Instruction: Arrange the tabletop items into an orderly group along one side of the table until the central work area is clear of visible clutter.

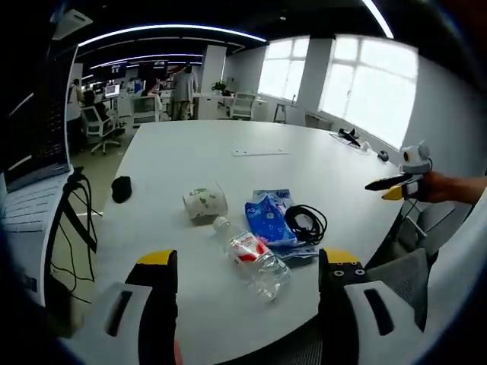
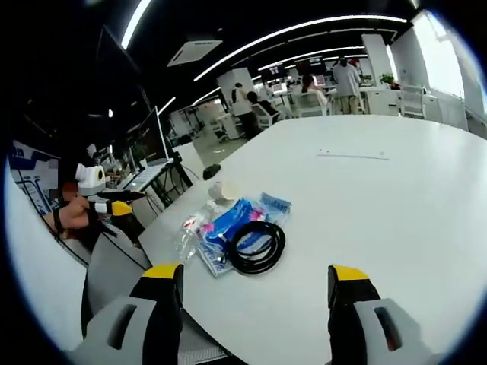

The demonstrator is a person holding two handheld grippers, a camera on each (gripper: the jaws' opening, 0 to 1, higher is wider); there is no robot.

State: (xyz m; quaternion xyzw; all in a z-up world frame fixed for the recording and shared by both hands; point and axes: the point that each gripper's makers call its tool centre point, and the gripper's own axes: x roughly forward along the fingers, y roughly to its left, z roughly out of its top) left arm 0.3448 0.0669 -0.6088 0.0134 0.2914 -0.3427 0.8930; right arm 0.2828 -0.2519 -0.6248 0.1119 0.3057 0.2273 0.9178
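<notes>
I hold my left gripper (image 1: 247, 266) above the near edge of a large white table (image 1: 251, 163), its yellow-tipped jaws spread wide with nothing between them. My right gripper (image 2: 257, 277) hovers over the same table, jaws equally wide apart and empty. The clutter sits bunched near the table's edge: a clear plastic bottle (image 1: 251, 258) lying on its side, a blue packet (image 1: 268, 218) touching it, a coiled black cable (image 1: 306, 223) resting partly on the packet, and a pale roll (image 1: 205, 202), maybe tissue, just beside the bottle's cap. A small black object (image 1: 121, 188) lies apart. Around us is an open office with desks, chairs, ceiling light strips and bright windows (image 1: 365, 84).
</notes>
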